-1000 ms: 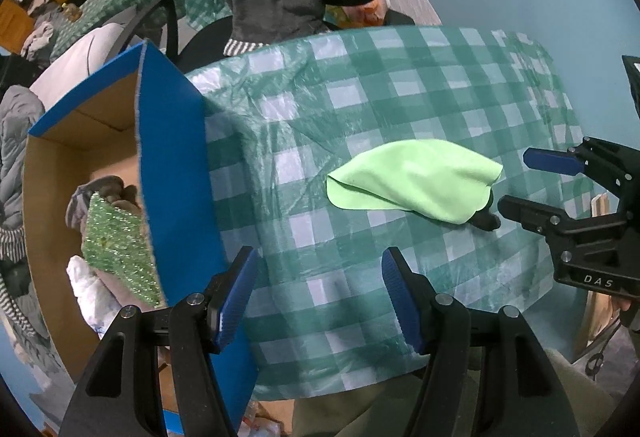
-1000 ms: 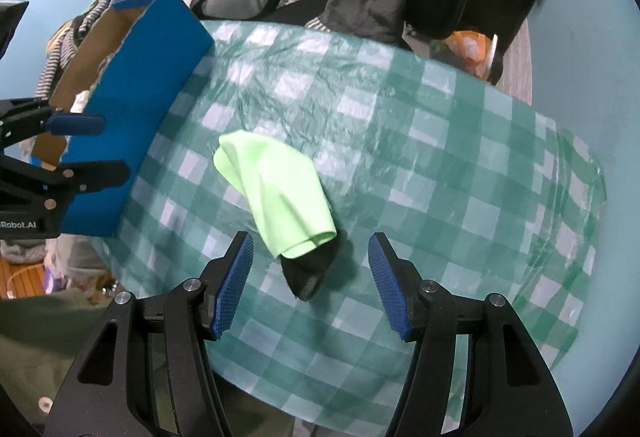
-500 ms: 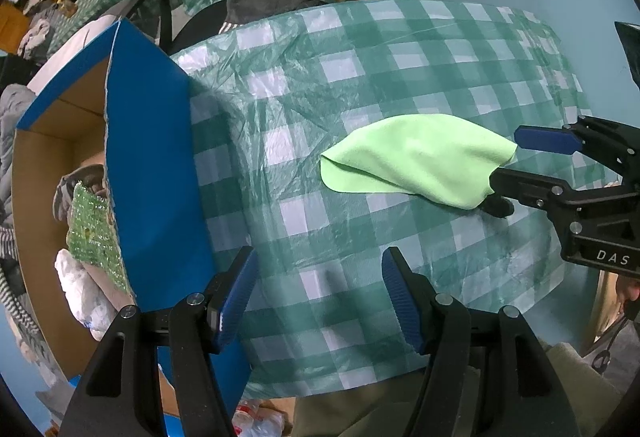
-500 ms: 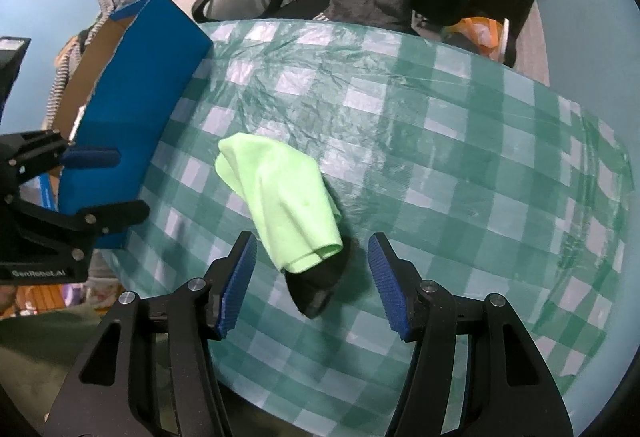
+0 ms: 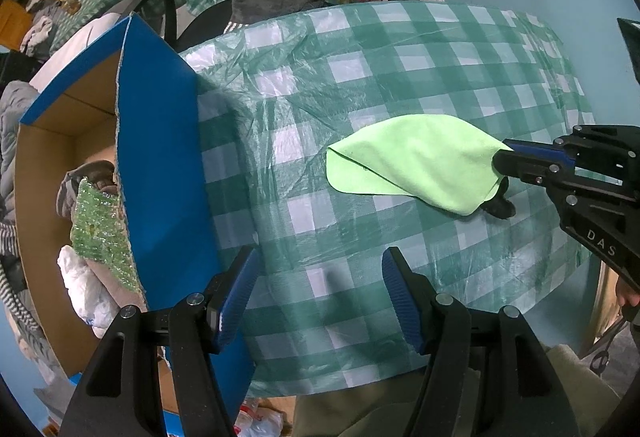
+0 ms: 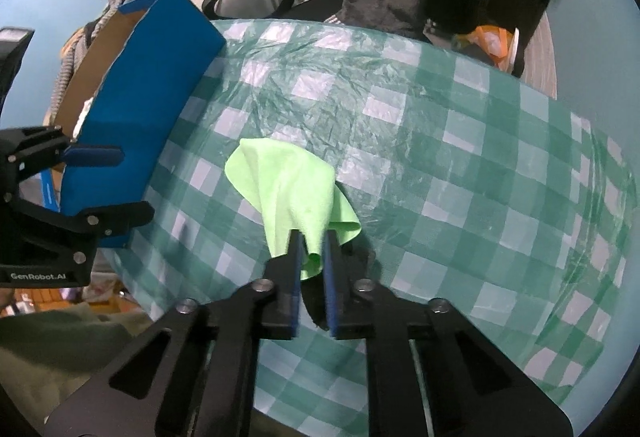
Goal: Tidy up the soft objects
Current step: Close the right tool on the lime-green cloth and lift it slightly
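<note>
The letters "DAS" stand in white on the black body of the right gripper (image 5: 505, 165), seen in the left wrist view. "GenRobot.AI" stands in white on the black body of the left gripper (image 6: 108, 181), seen in the right wrist view. No other lettering is legible.

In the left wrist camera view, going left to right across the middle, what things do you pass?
Open blue cardboard box holding soft items → bare green-and-white checked tablecloth → light green microfibre cloth → right hand-held gripper, shut on the cloth's right end.
</note>
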A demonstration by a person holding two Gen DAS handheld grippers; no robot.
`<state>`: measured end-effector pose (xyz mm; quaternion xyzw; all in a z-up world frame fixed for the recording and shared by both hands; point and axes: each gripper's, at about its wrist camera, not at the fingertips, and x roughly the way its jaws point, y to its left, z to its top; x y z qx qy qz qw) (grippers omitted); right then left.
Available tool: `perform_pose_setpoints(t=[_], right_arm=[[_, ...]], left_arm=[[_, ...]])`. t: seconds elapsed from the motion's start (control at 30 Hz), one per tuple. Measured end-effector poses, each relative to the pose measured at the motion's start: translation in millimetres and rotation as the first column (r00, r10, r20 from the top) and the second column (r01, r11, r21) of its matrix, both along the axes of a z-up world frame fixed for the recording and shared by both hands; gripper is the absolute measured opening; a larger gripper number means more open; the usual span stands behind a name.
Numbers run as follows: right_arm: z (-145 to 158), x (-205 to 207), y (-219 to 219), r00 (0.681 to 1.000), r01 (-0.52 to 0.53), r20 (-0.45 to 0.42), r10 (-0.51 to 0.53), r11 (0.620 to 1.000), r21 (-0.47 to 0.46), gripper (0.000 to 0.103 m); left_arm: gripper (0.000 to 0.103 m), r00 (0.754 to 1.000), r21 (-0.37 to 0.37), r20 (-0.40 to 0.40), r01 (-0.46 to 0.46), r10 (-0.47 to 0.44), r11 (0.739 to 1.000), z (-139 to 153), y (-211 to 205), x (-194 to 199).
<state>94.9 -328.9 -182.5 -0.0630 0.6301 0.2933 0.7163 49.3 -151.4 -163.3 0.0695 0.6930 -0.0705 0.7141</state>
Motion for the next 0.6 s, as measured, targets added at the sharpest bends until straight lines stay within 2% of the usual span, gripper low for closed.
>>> perform_pose_setpoints(t=[0.2,0.33,0.6], right_arm=[[19,-3,8,0.999,0.001,0.036,-0.002,1.0,0.026,0.003],[37,-1,11,0.998,0.013,0.06,-0.017,0.998,0.059,0.003],[69,2,14,0.994,0.039,0.099,-0.051,0.992,0.116,0.003]], left_arm=[[0.067,1.0,-0.001,0.001,0.002,-0.002,1.0,1,2,-1],[0.074,1.0,-0.001,0.007,0.001,-0.001,1.0,3,6,-2],[0.074,1.0,-0.008,0.015,0.004,-0.003,1.0,9,9,-2]])
